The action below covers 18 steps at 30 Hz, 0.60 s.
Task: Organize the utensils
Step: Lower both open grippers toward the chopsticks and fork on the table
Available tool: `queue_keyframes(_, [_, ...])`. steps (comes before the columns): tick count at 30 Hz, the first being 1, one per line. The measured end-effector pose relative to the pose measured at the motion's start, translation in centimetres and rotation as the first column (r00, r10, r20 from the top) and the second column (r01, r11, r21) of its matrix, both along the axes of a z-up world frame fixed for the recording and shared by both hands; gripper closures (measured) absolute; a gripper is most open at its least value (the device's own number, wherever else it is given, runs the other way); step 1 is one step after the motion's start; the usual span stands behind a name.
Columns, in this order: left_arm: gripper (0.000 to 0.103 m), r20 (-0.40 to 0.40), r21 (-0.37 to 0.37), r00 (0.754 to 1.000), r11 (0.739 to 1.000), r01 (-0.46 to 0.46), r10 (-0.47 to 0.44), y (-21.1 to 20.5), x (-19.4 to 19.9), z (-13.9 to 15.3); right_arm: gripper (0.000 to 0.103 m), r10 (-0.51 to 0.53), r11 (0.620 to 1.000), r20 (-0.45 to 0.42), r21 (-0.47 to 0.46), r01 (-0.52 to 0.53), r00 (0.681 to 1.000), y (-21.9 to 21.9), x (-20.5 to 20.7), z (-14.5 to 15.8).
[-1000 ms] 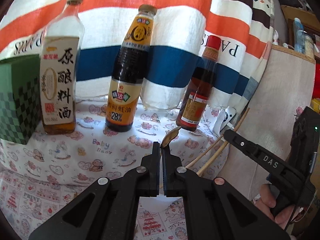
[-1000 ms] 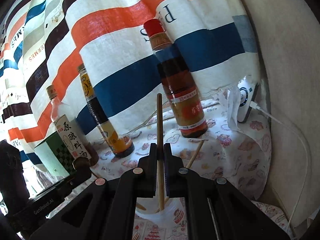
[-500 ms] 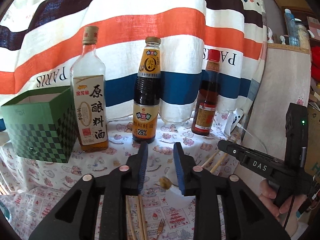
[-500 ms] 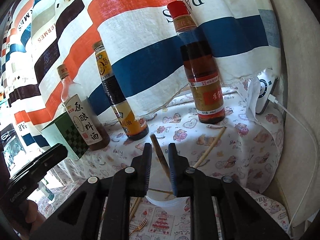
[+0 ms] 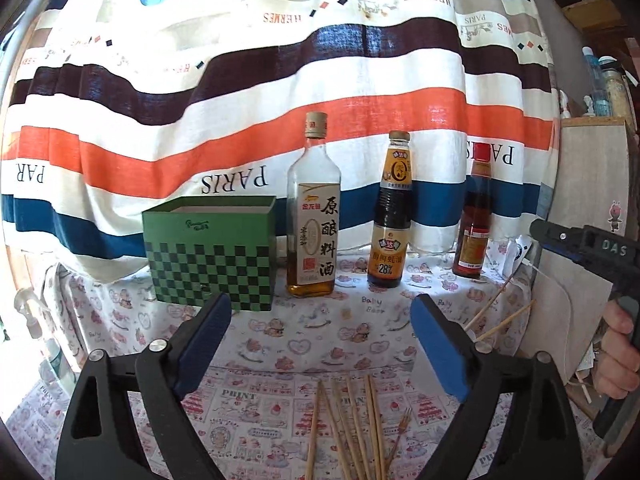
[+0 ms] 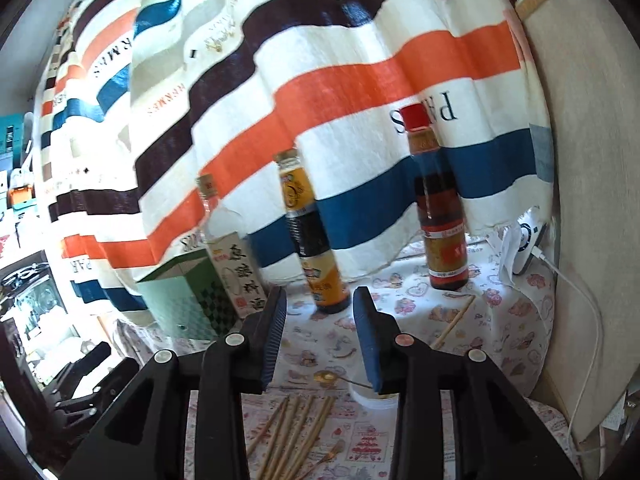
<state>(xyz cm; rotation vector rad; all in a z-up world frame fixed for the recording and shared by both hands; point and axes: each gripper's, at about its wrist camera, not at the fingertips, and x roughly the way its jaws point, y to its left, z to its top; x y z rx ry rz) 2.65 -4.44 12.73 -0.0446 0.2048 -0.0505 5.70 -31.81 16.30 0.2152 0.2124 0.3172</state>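
Note:
Several wooden chopsticks (image 5: pixel 352 428) lie on the printed cloth below my left gripper (image 5: pixel 320 340), which is wide open and empty. A small gold fork (image 5: pixel 402 420) lies beside them. In the right wrist view the chopsticks (image 6: pixel 296 432) lie below my right gripper (image 6: pixel 320 336), open and empty. A white cup (image 6: pixel 374 396) stands under its right finger, with a gold spoon (image 6: pixel 328 377) leaning out. Chopsticks (image 5: pixel 500 308) stick out of the cup at the right in the left wrist view. The right gripper (image 5: pixel 588 248) shows there too.
A green checkered box (image 5: pixel 212 252) and three bottles, clear (image 5: pixel 314 216), dark (image 5: pixel 392 216) and red-capped (image 5: pixel 474 220), stand along a striped curtain (image 5: pixel 280 80). A loose chopstick (image 6: pixel 456 320) lies near the red-capped bottle (image 6: pixel 438 208). A white charger and cable (image 6: pixel 528 240) sit at right.
Both grippers opened, letting go of the spoon and the chopstick at the cup, then pulled back and up. The left jaws have spread much wider.

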Motion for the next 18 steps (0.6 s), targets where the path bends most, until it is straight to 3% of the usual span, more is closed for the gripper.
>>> queue_keyframes(5, [0.000, -0.013, -0.023, 0.999, 0.999, -0.031, 0.030, 1.8, -0.5, -2.7, 0.057, 0.010, 0.996, 0.001, -0.083, -0.010, 1.000, 3.3, -3.5, -1.4])
queue_keyframes(8, [0.000, -0.177, 0.022, 0.981, 0.997, -0.080, 0.082, 2.5, 1.8, -5.8, 0.056, 0.017, 0.995, -0.064, -0.096, -0.023, 0.998, 4.8, -3.9, -4.1])
queue_keyframes(11, [0.000, -0.239, -0.039, 0.970, 0.998, -0.057, 0.046, 3.7, 2.7, -8.1, 0.055, -0.012, 0.991, -0.093, -0.131, -0.001, 0.996, 6.1, -3.2, -7.5])
queue_keyframes(14, [0.000, -0.332, -0.069, 0.943, 0.997, -0.042, 0.017, 4.4, 4.1, -9.7, 0.055, -0.015, 0.989, -0.216, -0.144, -0.016, 0.976, 6.8, -1.2, -10.8])
queue_keyframes(18, [0.000, -0.370, -0.118, 0.929, 0.992, -0.051, 0.003, 4.7, 4.4, -10.5, 0.055, -0.022, 0.990, -0.332, -0.141, -0.026, 0.943, 6.7, 1.2, -14.2])
